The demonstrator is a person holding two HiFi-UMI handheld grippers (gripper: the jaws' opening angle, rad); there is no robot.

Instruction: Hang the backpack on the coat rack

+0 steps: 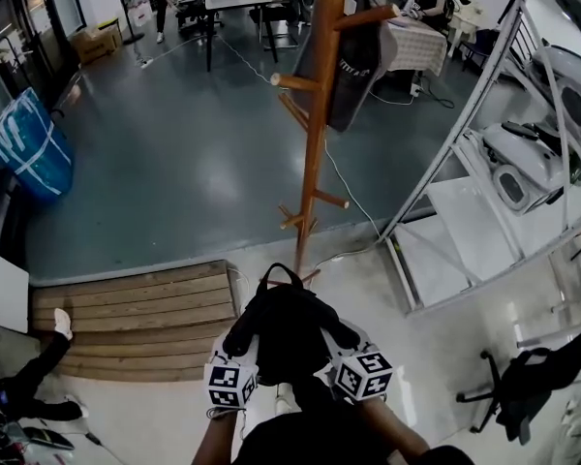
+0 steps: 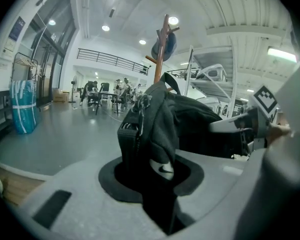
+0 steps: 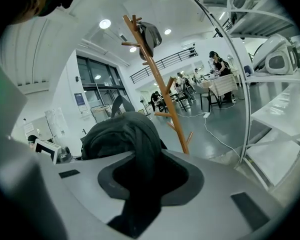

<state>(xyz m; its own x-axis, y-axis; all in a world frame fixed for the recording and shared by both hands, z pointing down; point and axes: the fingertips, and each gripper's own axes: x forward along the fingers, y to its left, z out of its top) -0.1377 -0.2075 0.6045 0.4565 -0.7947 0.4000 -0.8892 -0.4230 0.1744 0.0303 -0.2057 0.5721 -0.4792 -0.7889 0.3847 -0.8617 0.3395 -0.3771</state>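
Note:
A black backpack (image 1: 286,332) hangs between my two grippers at the bottom middle of the head view. My left gripper (image 1: 244,345) is shut on its left side and my right gripper (image 1: 337,339) on its right side. In the left gripper view the backpack's fabric and zipped edge (image 2: 150,129) fill my left gripper (image 2: 155,184). In the right gripper view a fold of the backpack (image 3: 132,139) runs down into my right gripper (image 3: 140,184). The wooden coat rack (image 1: 315,134) stands upright just beyond the backpack, with bare pegs on its lower half. The coat rack (image 2: 161,49) (image 3: 162,99) also rises behind the backpack in both gripper views.
A dark garment (image 1: 353,66) hangs on the rack's upper pegs. A white metal shelf frame (image 1: 465,134) stands to the right, a wooden step (image 1: 136,308) to the left. A cable (image 1: 353,197) crosses the floor by the rack's foot. A blue bag (image 1: 34,148) is far left, a black chair (image 1: 518,386) at the lower right.

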